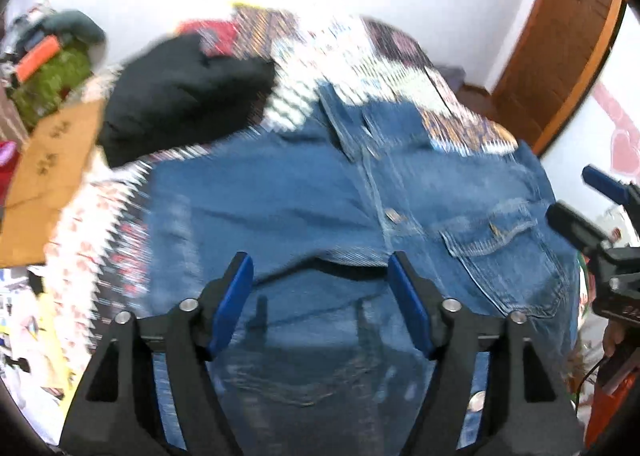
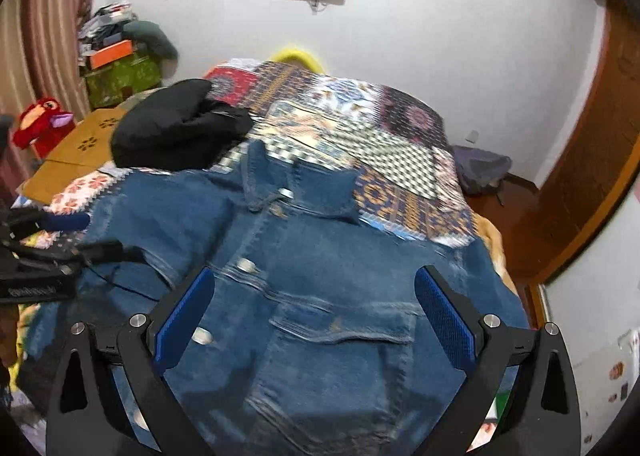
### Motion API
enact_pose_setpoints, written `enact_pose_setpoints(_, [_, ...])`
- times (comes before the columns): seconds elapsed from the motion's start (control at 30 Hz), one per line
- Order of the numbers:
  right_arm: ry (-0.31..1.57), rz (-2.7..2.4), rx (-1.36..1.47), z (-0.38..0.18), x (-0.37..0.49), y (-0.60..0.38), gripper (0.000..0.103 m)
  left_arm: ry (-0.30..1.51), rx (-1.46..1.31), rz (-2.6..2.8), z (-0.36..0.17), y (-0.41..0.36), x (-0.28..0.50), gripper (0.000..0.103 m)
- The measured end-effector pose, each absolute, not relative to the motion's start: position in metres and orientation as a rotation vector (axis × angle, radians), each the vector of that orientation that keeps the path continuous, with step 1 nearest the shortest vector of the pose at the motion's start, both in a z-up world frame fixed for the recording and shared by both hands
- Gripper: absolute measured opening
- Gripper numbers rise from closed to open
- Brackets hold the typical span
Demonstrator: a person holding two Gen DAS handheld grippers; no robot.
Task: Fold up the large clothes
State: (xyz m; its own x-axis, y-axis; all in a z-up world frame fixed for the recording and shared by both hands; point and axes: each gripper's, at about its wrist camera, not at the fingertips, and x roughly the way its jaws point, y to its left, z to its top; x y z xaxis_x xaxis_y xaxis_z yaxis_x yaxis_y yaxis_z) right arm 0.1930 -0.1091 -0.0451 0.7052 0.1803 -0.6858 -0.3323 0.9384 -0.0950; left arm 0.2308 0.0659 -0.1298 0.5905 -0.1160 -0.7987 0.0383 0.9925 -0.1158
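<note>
A blue denim jacket (image 1: 312, 199) lies front up on the patterned bed, collar toward the far end, with buttons and a chest pocket showing. It also fills the lower half of the right wrist view (image 2: 320, 276). My left gripper (image 1: 320, 280) is open and empty, its blue pads spread above the jacket's lower front. My right gripper (image 2: 316, 296) is open and empty above the chest pocket. The right gripper also shows at the right edge of the left wrist view (image 1: 592, 207). The left gripper shows at the left edge of the right wrist view (image 2: 56, 240).
A black garment (image 2: 180, 127) lies bunched on the patchwork bedspread (image 2: 392, 151) beyond the jacket's left shoulder. A cardboard sheet (image 2: 76, 151), a red plush toy (image 2: 40, 123) and stacked boxes (image 2: 120, 71) stand left of the bed. A wooden door (image 2: 600, 175) is to the right.
</note>
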Motion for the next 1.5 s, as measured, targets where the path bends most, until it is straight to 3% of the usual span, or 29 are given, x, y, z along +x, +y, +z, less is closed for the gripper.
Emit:
enact_pose_setpoints(0.17, [0.730, 0.373, -0.277, -0.043, 0.197, -0.070, 0.100, 0.835, -0.112, 0.021, -0.107, 0.121, 0.214, 0.081])
enact_pose_setpoints(0.53, [0.836, 0.629, -0.505, -0.085, 0.205, 0.039, 0.100, 0.845, -0.195, 0.231, -0.133, 0.225, 0.180, 0.081])
enact_pose_setpoints(0.8, [0.965, 0.712, -0.741, -0.144, 0.217, 0.097, 0.096, 0.898, -0.232, 0.251, -0.163, 0.245, 0.171, 0.081])
enact_pose_setpoints(1.07, [1.000, 0.773, -0.776, -0.158, 0.224, 0.111, 0.055, 0.943, -0.260, 0.253, -0.184, 0.248, 0.177, 0.082])
enact_pose_setpoints(1.13, [0.970, 0.775, -0.786, -0.156, 0.221, 0.113, 0.024, 0.949, -0.260, 0.246, -0.185, 0.246, 0.181, 0.081])
enact_pose_setpoints(1.2, [0.955, 0.767, -0.777, -0.153, 0.221, 0.111, 0.011, 0.950, -0.255, 0.243, -0.185, 0.243, 0.182, 0.081])
enact_pose_setpoints(1.5, [0.842, 0.715, -0.473, -0.082, 0.240, 0.051, 0.007, 0.930, -0.210, 0.221, -0.169, 0.221, 0.185, 0.082])
